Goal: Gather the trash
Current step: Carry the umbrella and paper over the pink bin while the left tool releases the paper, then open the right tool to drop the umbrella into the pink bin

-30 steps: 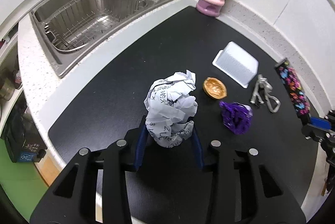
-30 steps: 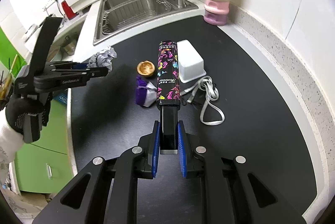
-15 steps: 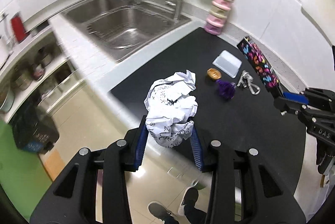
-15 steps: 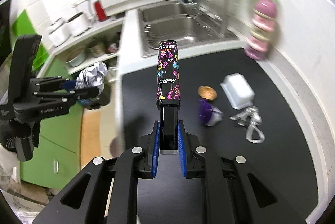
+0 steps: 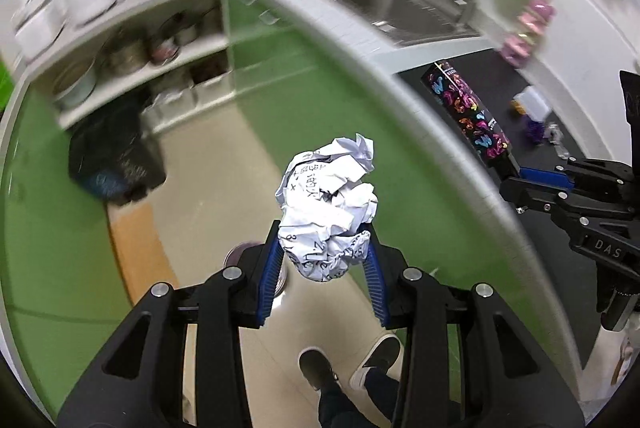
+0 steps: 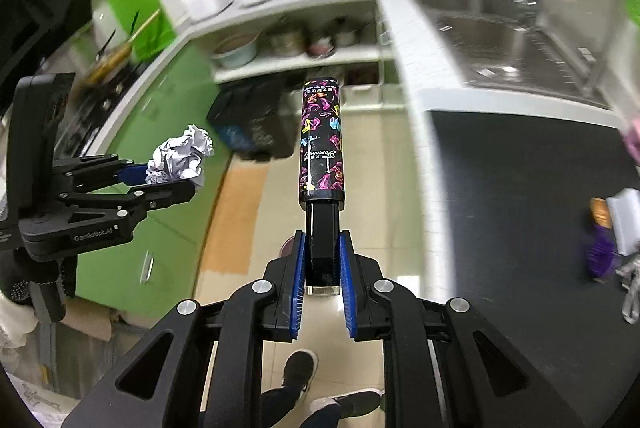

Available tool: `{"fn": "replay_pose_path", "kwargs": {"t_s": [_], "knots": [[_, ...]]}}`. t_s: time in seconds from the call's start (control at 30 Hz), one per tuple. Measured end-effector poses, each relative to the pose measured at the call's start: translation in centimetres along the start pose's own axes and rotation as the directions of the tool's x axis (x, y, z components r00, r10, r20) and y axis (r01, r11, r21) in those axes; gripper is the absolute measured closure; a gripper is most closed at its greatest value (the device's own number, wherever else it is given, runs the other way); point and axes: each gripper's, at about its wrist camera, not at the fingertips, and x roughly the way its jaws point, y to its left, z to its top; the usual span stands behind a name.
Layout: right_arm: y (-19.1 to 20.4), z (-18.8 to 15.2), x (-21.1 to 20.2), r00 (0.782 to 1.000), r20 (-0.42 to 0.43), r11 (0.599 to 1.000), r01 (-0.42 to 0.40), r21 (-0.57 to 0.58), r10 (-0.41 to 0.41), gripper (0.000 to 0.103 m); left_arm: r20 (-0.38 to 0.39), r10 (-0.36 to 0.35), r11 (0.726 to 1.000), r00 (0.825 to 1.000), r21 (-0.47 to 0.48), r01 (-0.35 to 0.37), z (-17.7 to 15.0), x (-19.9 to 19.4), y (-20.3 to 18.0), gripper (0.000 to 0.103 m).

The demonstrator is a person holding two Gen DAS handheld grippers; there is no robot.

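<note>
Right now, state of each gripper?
Left gripper: shut on the crumpled white printed paper ball.
Right gripper: shut on the black tube with colourful shoe print.

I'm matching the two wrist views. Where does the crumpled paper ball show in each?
Left wrist: the paper ball sits at centre, clamped in the left claw, over the floor.
Right wrist: the paper ball is at mid-left, at the tip of the left claw.
Shared landmark: the black bin on the floor by the shelves.
</note>
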Motion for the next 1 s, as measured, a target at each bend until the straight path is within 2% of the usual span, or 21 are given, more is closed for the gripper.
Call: {"fn": "replay_pose_path", "kwargs": {"t_s": [0.23, 0.5, 0.57, 0.6, 0.63, 0.67, 0.83, 1.0], "knots": [[2.4, 0.6, 11.0, 0.996, -0.094, 0.998, -0.012, -0.054, 0.007, 0.087, -0.073, 0.010, 0.996, 0.997, -0.085, -0.016, -3.9, 8.5, 7.4, 0.065], [3.2, -3.3, 24.2, 0.984, -0.180, 0.997, -0.019, -0.071, 0.006, 0.087, -0.153, -0.017, 0.989, 0.988, -0.147, -0.006, -9.8, 24.6, 13.9, 0.064], [2.9, -4.2, 26.6, 0.980, -0.199, 0.998, -0.022, -0.066, 0.008, 0.087, -0.160, -0.016, 0.988, 0.987, -0.157, -0.010, -10.9, 27.8, 15.2, 0.058], [2.9, -4.6, 27.8, 0.978, -0.209, 0.997, -0.023, -0.067, 0.009, 0.087, -0.159, -0.015, 0.986, 0.987, -0.169, -0.012, -11.4, 29.1, 15.8, 0.050], [2.9, -4.9, 28.8, 0.976, -0.217, 0.997, -0.024, -0.069, 0.008, 0.087, -0.155, -0.008, 0.984, 0.988, -0.175, -0.019, -11.8, 29.9, 16.2, 0.025], [3.0, -5.3, 30.1, 0.973, -0.229, 0.997, -0.027, -0.073, 0.010, 0.087, -0.141, -0.008, 0.982, 0.990, -0.186, -0.018, -12.2, 30.7, 16.7, 0.008], [3.6, -6.3, 34.2, 0.961, -0.277, 0.994, -0.043, -0.100, 0.014, 0.087, -0.141, -0.020, 0.965, 0.990, -0.260, -0.018, -13.9, 32.2, 19.4, 0.004], [5.8, -6.1, 37.4, 0.946, -0.320, 0.987, -0.094, -0.129, 0.048, 0.087, -0.145, -0.015, 0.950, 0.989, -0.312, -0.031, -15.2, 30.1, 21.7, 0.003]]}}
